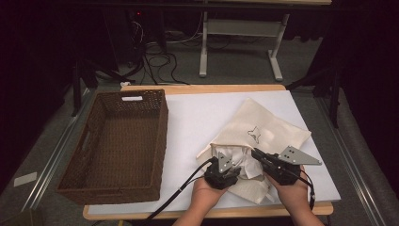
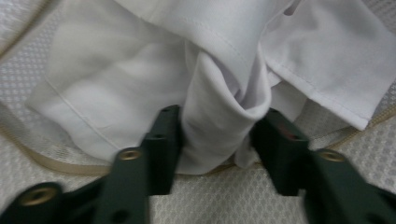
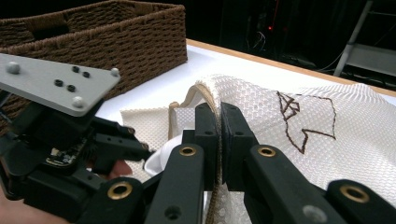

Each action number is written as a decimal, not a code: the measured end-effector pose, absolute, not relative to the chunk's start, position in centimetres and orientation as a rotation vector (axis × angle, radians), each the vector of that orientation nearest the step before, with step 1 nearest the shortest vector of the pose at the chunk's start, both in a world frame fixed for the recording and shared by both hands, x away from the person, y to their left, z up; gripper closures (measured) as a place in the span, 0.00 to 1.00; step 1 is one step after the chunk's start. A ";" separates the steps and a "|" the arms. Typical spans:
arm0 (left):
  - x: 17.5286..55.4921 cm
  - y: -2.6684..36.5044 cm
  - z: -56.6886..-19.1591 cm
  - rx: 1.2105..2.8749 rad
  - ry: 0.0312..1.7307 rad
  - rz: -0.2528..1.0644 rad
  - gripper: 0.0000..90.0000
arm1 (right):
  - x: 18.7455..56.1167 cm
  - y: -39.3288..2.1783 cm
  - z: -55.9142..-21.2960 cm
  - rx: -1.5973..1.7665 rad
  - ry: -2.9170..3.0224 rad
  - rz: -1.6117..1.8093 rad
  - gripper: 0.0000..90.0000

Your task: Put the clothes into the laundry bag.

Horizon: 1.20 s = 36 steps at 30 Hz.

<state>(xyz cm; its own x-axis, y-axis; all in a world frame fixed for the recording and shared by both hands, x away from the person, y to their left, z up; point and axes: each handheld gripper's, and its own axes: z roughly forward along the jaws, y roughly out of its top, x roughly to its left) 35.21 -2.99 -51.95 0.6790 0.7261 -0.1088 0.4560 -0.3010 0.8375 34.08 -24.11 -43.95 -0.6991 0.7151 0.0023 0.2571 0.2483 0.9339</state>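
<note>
Cloth half out of the bag, and both grips look easy to lose.

From where I stand, the surface [image 1: 197, 117] carries a wicker basket [image 1: 117, 141] at the left and a cream mesh bag [image 1: 263, 132] at the right, near the person's edge, with a white cloth [image 2: 140, 70] bunched in its mouth. The right gripper [image 3: 219, 135] has its fingers together on the bag's rim, pinching the edge upright. The left gripper [image 2: 217, 135] has its fingers apart either side of a fold of the cloth, touching it but, as far as I can judge, not clamped. The risk, I think, is that a pull from here slides off that loose fold, or drags the light bag along with the cloth if the thin rim slips from the right fingers.
</note>
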 end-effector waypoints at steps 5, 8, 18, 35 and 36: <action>35.5 -3.1 -51.6 1.939 0.936 0.373 0.93 | 34.2 -24.0 -44.1 0.888 2.105 1.446 0.97; 35.7 -3.2 -51.0 1.899 0.932 0.404 0.95 | 34.1 -24.0 -44.0 0.889 2.102 1.446 0.97; 37.8 -5.6 -50.5 1.847 0.929 0.453 0.95 | 34.1 -24.6 -43.9 0.912 2.085 1.465 0.97; 38.4 -6.9 -50.4 1.813 0.900 0.488 0.79 | 34.0 -24.9 -44.0 0.925 2.082 1.478 0.97; 38.3 -6.9 -50.4 1.813 0.894 0.486 0.76 | 34.0 -24.9 -44.0 0.929 2.081 1.476 0.97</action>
